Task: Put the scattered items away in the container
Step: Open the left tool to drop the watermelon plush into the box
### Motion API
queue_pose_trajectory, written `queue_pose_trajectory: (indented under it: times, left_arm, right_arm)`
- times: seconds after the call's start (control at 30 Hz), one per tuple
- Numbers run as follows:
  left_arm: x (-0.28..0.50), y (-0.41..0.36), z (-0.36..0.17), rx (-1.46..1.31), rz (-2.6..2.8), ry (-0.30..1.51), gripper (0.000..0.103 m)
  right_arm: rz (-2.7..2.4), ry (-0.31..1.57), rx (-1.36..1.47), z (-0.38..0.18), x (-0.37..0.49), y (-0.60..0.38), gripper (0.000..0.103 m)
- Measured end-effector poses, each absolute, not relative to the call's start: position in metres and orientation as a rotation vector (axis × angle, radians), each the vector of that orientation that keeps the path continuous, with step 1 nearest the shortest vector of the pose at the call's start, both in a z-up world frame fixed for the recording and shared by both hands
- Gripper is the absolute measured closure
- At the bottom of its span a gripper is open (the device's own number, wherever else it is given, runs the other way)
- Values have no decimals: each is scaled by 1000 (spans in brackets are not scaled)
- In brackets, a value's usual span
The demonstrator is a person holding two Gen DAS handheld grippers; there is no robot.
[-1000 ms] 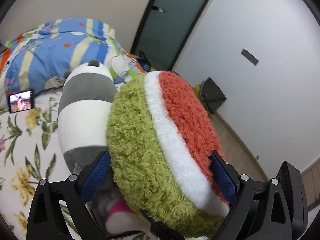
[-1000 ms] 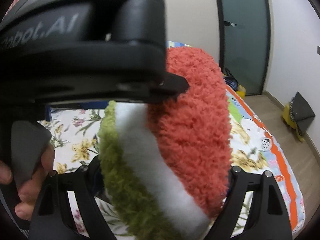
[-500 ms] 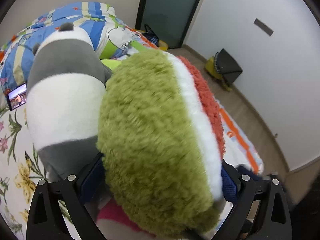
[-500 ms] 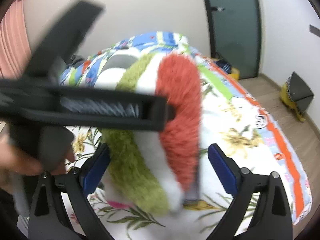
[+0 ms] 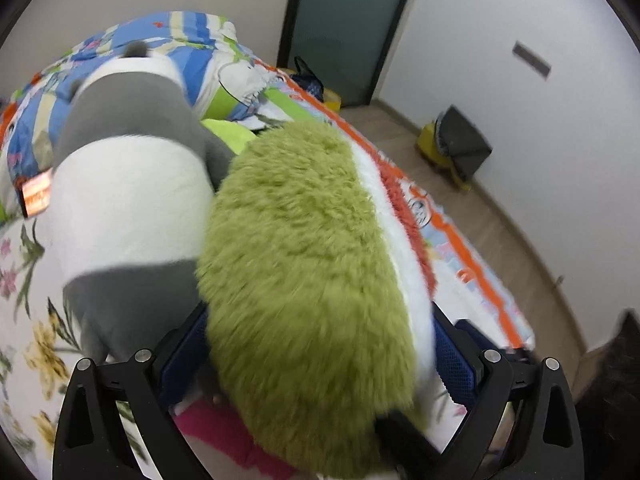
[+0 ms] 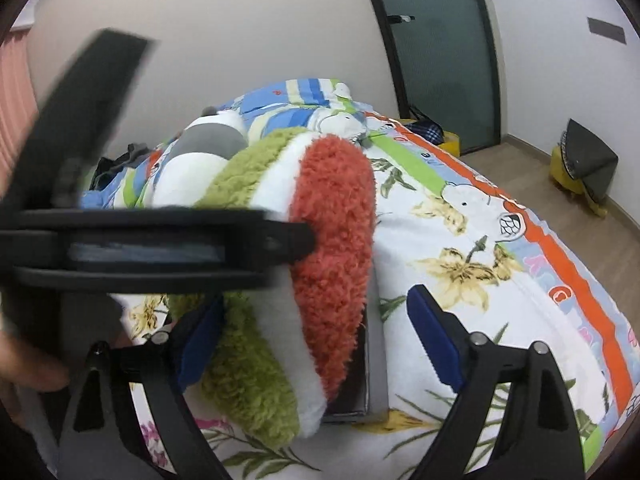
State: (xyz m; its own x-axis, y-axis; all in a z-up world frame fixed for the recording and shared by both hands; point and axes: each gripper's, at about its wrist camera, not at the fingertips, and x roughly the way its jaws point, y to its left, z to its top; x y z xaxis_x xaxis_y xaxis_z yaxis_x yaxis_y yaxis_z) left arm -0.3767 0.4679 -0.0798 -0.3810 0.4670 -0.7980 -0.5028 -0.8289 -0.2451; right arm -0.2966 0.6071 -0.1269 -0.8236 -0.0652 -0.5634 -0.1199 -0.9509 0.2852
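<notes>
A watermelon-slice plush (image 5: 304, 280), with green rind, a white band and a red face, fills the left wrist view. My left gripper (image 5: 322, 352) is shut on it, blue pads against both sides, and its jaws are opening. In the right wrist view one left finger (image 6: 280, 240) presses into the red face of the plush (image 6: 332, 232). My right gripper (image 6: 316, 320) is open and closing. Its left pad is close to the green rind and its right pad (image 6: 436, 344) stands apart. The plush's lower end rests over a grey-walled container (image 6: 378, 360) on the bed.
A grey and white panda plush (image 5: 120, 208) lies just left of the watermelon. Something pink (image 5: 224, 432) shows under it. A lit phone (image 5: 36, 196) lies on the floral bedsheet (image 6: 480, 272). A hand (image 6: 24, 364) holds the left gripper. Wooden floor and a door lie to the right.
The plush has sunk toward the bed and tipped, turning its green rind to the left camera. My right gripper let go of it and now stands with one pad apart.
</notes>
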Motion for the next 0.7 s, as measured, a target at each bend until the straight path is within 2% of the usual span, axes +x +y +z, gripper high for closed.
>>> queue_pose_trajectory:
  times: [0.07,0.27,0.4,0.47,0.7]
  left_arm:
    - [-368,454,-75,-1239,2231,-26,4]
    - [-346,419,-66,-1214,2226,-110,4]
    - [-334,398,-62,-1216,2239,-97,4]
    - [-331,390,-60,-1208,2258,-92,4]
    - [-311,360,-61,-1228,2272,-129,4]
  right_arm:
    - [2916,514,-924,-124,-290,607,13]
    - [2883,547,-949,-127,-293,610,11]
    - [2842,571,-968,-129,-297,613,6]
    - [2813,588,-966,-128,-295,614,0]
    - [2758,518,-976,-108,-285,606,0]
